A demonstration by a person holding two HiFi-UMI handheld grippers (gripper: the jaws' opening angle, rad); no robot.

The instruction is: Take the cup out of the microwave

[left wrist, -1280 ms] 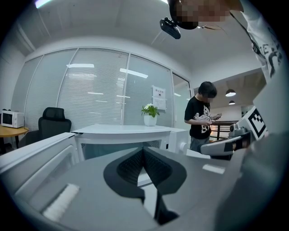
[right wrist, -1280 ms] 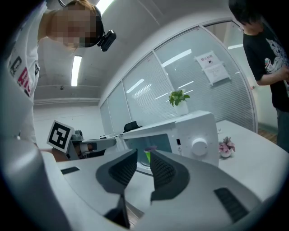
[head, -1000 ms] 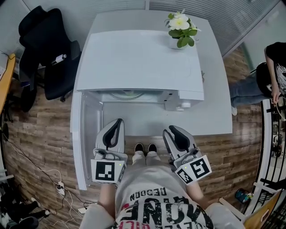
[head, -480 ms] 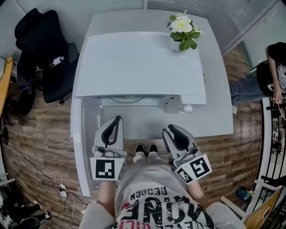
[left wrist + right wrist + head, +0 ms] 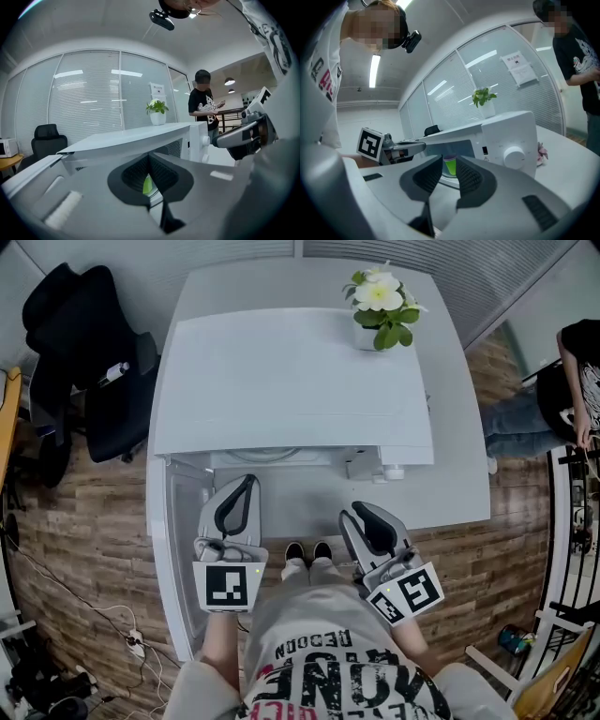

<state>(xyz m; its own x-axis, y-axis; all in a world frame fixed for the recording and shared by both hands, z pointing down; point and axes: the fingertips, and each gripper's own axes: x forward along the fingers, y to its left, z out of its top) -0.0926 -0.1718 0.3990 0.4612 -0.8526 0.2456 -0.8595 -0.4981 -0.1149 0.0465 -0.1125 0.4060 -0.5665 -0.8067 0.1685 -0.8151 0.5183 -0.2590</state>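
Cup (image 5: 450, 165): green, upright inside the microwave (image 5: 291, 371); door (image 5: 172, 549) open to the left. Step in hand: reach in. Keep your right gripper (image 5: 362, 513) level, centre the cup in its gap, and clear the cavity frame. Right jaws: apart, empty, touching nothing. Left gripper (image 5: 242, 486): jaws together, empty.

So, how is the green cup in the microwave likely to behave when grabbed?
The cup looks small and is probably light plastic, so an off-centre push may tip it. It stands upright inside the microwave and appears taller than wide. Its plain-looking wall could slip between the pads.
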